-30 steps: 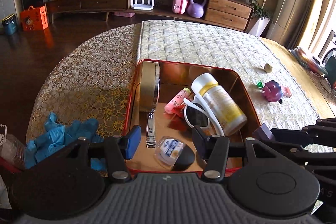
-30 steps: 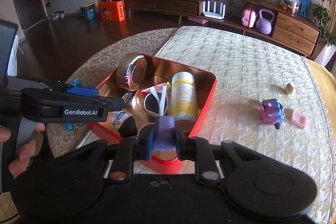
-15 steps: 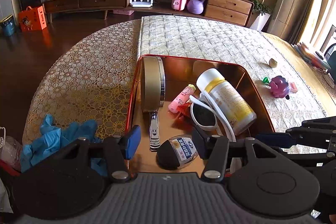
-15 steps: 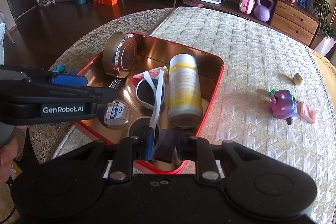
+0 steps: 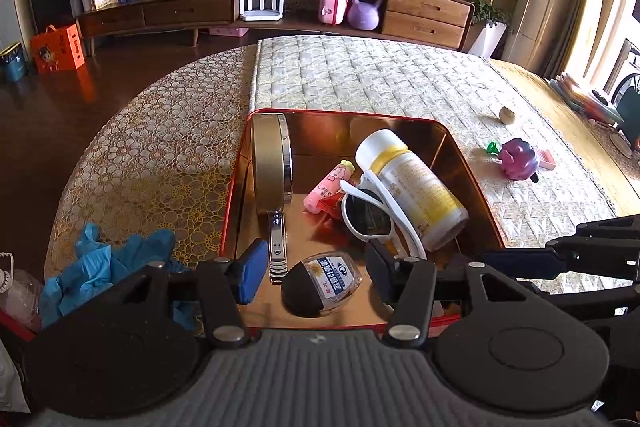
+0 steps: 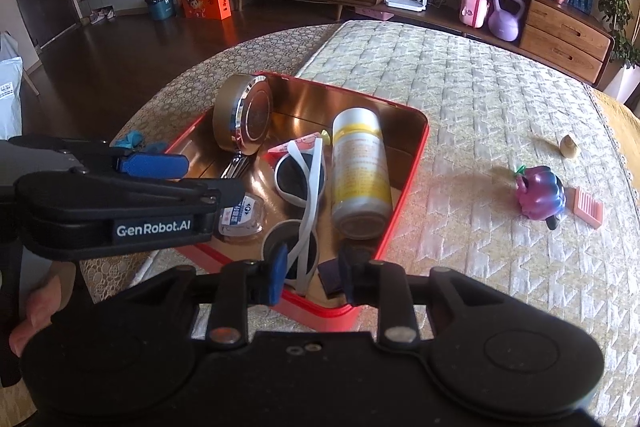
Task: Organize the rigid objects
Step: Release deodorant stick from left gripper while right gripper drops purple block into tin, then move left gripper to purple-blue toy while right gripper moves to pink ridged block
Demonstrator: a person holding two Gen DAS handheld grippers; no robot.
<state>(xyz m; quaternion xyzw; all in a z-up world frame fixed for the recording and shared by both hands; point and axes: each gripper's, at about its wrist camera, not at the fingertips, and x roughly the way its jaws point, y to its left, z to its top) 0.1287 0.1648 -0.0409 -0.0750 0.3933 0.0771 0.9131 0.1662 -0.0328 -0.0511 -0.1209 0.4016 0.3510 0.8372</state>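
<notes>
Release step: right gripper (image 6: 310, 273) stands apart over the purple block (image 6: 331, 278) lying in the red tin's (image 6: 404, 163) near corner; left gripper (image 5: 316, 269) also apart; next, fetch the purple toy (image 6: 541, 195)

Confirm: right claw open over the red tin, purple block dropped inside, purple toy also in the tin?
Not quite. The purple toy lies on the quilted cloth outside the red tin, as the right wrist view shows. The right claw is open and the purple block is inside.
</notes>
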